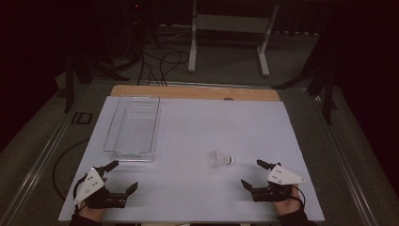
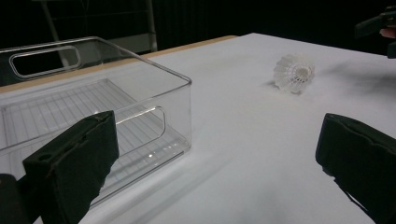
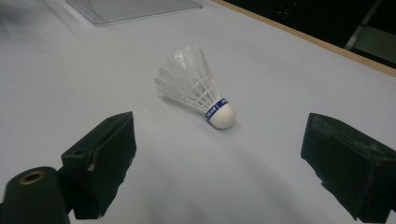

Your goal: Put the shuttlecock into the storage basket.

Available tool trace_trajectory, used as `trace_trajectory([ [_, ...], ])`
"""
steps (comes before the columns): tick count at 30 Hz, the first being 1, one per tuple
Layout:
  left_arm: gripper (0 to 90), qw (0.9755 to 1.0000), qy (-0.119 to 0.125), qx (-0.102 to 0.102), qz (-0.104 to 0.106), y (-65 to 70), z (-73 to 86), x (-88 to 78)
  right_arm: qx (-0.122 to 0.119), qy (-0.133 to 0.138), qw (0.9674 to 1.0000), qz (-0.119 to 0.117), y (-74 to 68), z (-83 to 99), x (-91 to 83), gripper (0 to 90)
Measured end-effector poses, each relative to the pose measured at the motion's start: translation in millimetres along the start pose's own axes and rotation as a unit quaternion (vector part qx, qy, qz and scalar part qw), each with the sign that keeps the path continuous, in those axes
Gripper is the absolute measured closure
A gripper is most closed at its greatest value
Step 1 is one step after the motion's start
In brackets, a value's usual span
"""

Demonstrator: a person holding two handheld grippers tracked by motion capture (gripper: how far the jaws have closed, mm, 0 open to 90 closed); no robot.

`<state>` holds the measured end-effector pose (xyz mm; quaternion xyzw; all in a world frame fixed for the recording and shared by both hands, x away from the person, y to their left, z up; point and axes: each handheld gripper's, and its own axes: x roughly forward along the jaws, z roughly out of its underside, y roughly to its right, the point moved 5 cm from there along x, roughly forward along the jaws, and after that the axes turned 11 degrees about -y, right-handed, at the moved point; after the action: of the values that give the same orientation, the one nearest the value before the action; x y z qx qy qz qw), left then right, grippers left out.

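Resting at the counter's [image 1: 188, 122] seven o'clock edge, the left gripper [image 1: 120, 178] holds its jaws spread wide with nothing between them, just short of the clear plastic rectangular bin [image 1: 133, 128] at its twelve o'clock. Toward four o'clock from that bin lies the white feathered shuttlecock with a blue-banded cork tip [image 1: 220, 159], on its side on the white surface. At its five o'clock the right gripper [image 1: 254, 174] also stands wide open and empty, apart from the shuttlecock.

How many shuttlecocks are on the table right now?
1. The shuttlecock lies on its side on the white table, just ahead of the right gripper and to the right of the clear bin, which looks empty.
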<state>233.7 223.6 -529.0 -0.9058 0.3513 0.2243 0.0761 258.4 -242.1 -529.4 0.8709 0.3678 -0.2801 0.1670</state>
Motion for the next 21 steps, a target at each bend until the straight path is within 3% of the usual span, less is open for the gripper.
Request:
trace_trajectory([
  [10, 0.2, 1.0000, 0.001, -0.003, 0.002, -0.4, -0.2, -0.3, -0.008, -0.013, 0.9998, 0.014, -0.8, 0.3, 1.2, 9.8],
  [16, 0.2, 1.0000, -0.002, -0.003, 0.001, -0.6, -0.6, 0.3, -0.008, -0.003, 0.9996, 0.028, 0.5, -0.6, -1.3, 9.4],
  [21, 0.2, 1.0000, -0.003, -0.003, 0.001, -0.4, -1.3, 0.1, -0.007, -0.004, 0.9996, 0.026, 1.4, 0.1, -0.7, 9.4],
])
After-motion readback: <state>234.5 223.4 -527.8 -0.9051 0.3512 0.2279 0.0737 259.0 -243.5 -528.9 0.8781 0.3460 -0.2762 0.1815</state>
